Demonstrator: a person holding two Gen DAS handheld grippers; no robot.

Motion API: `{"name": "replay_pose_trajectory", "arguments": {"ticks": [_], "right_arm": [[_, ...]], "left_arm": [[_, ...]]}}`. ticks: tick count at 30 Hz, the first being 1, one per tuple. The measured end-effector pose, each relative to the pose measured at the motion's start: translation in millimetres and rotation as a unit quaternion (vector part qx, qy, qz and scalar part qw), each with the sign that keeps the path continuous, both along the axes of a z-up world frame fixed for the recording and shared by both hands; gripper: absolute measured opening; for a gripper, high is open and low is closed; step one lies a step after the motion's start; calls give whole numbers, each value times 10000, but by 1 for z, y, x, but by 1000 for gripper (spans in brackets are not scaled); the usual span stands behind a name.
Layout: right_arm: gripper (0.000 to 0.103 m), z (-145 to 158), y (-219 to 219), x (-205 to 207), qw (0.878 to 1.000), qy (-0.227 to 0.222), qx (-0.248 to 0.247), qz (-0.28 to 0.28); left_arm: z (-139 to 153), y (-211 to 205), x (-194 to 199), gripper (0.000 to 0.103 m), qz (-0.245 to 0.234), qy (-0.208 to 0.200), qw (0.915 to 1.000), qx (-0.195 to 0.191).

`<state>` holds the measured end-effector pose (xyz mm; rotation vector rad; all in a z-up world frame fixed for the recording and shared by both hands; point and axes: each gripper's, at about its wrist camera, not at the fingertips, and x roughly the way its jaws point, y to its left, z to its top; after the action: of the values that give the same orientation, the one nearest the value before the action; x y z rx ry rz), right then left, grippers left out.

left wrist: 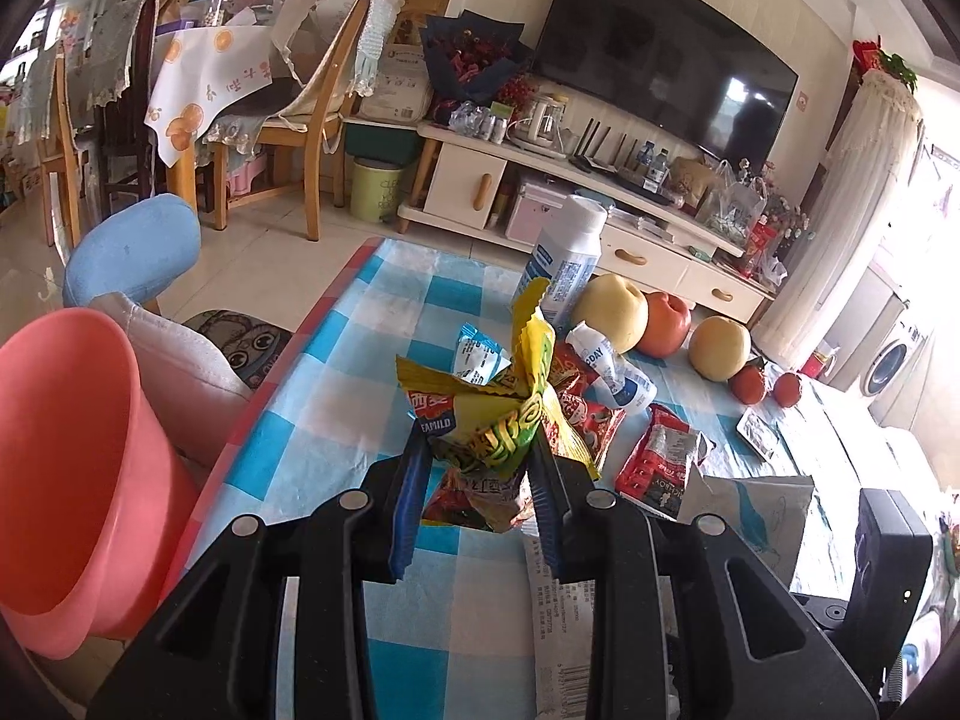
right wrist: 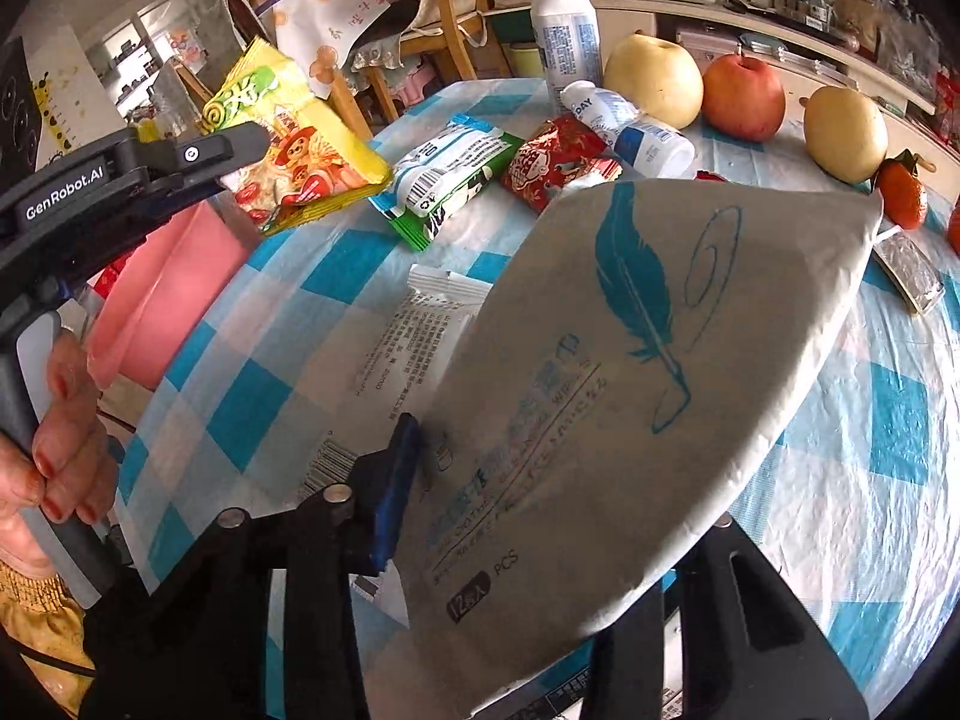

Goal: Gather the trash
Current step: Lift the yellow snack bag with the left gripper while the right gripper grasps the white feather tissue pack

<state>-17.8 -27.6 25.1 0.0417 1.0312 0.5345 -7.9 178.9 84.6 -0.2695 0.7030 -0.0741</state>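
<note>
My left gripper is shut on a crumpled yellow snack wrapper and holds it above the checked table; it also shows in the right wrist view. My right gripper is shut on a grey wipes packet with a blue feather print, lifted off the table. A pink bin stands off the table's left edge. More trash lies on the table: a white-green wrapper, red wrappers, a crushed white bottle and a flat white wrapper.
A tall white bottle, two pears, an apple and tangerines stand at the far side of the table. A foil blister pack lies at right. A blue stool stands beyond the bin.
</note>
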Motion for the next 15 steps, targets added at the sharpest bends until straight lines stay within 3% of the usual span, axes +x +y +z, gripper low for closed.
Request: {"name": "replay_pose_trajectory", "arguments": {"ticks": [8, 11, 13, 15], "right_arm": [[36, 3, -6, -2, 9998, -35, 134, -128], [48, 2, -5, -1, 9998, 1, 111, -185], [50, 2, -5, -1, 9997, 16, 114, -229], [69, 0, -8, 2, 9993, 100, 133, -329]], "left_arm": [[2, 12, -4, 33, 83, -13, 9999, -138], [2, 14, -4, 33, 77, -4, 9999, -140], [2, 13, -4, 33, 74, -9, 9999, -137], [2, 14, -4, 33, 78, -16, 9999, -144]]}}
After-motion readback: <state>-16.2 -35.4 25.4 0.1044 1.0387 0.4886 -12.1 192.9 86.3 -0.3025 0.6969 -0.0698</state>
